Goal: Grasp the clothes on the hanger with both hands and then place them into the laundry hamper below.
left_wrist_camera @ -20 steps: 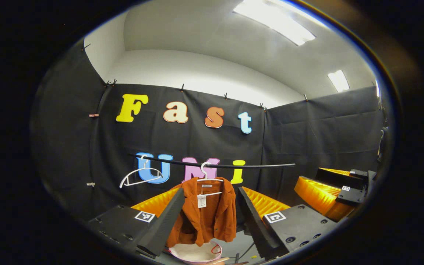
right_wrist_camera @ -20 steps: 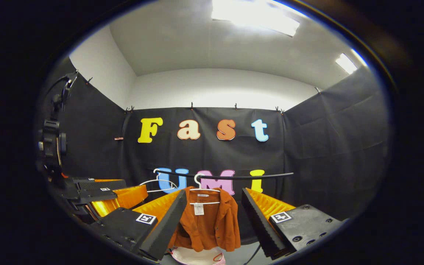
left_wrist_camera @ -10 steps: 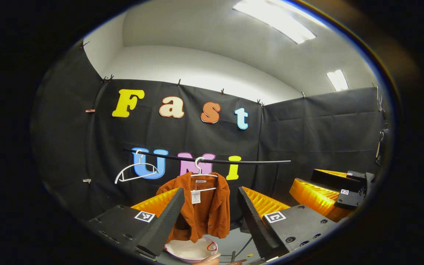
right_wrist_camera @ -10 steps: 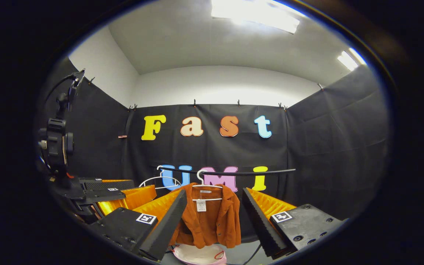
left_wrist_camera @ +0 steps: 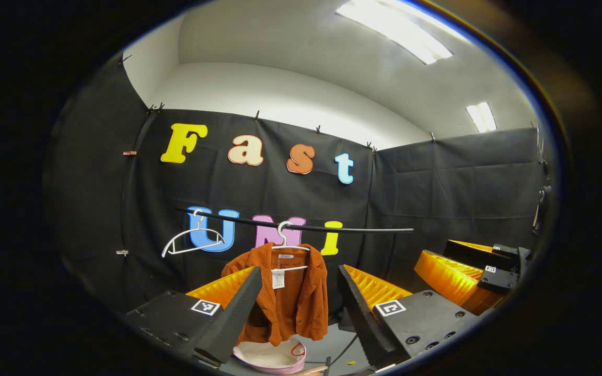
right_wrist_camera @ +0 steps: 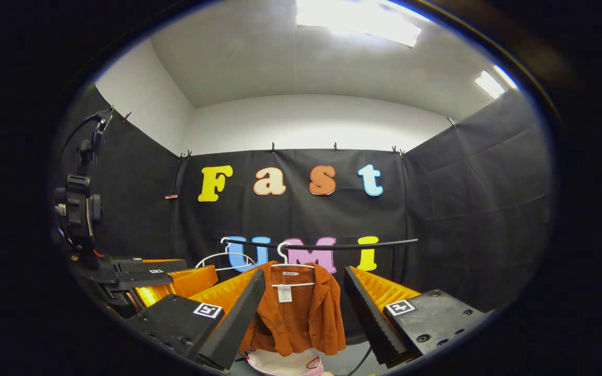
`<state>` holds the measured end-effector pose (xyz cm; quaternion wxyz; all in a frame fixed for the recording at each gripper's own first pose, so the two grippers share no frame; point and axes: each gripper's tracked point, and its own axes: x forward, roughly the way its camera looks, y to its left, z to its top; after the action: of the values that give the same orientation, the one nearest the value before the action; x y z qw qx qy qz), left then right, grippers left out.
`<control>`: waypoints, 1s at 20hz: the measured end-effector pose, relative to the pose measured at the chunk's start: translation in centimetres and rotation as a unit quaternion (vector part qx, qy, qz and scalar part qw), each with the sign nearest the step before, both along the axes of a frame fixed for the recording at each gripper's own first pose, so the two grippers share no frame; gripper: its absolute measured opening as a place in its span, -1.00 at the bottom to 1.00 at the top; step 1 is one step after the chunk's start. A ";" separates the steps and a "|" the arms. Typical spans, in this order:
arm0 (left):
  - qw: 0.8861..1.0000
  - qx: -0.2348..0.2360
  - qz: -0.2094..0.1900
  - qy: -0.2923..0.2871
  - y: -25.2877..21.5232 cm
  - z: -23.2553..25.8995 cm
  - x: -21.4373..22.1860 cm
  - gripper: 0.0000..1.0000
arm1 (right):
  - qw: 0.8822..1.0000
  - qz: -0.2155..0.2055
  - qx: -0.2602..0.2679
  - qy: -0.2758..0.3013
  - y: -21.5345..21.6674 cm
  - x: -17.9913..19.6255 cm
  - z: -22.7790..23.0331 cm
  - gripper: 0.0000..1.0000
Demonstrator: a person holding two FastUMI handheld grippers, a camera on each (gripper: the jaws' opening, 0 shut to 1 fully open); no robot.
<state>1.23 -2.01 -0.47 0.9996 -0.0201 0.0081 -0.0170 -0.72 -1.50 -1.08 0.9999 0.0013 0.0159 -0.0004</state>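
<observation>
You can read nothing here: the white tag (left_wrist_camera: 278,279) on the jacket (left_wrist_camera: 285,295) is too small to make out.

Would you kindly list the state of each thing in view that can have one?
Rust-orange jacket: hanging on its white hanger, ungrasped.
Spare white hanger: bare, tilted on the black rail.
Laundry hamper: below the jacket, open-topped.
Left tongs: open, short of the jacket.
Right tongs: open, holding nothing.
</observation>
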 end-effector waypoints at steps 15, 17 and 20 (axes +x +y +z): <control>1.000 -0.004 -0.005 0.009 0.9 -1.4 -0.9 0.84 | 1.000 0.004 0.006 0.015 1.6 -0.4 -1.9 0.94; 1.000 0.002 -0.010 0.019 1.4 -1.9 -1.1 0.84 | 1.000 0.000 0.009 0.021 2.2 -0.6 -2.5 0.94; 0.999 0.007 -0.019 0.034 2.0 -3.2 -1.0 0.84 | 1.000 -0.006 0.016 0.026 2.9 -0.3 -3.4 0.94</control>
<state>0.20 -0.04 -3.69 0.9984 -0.0133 0.0424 -0.0349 -0.98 1.37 -4.45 0.9990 0.0172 0.0419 -0.0058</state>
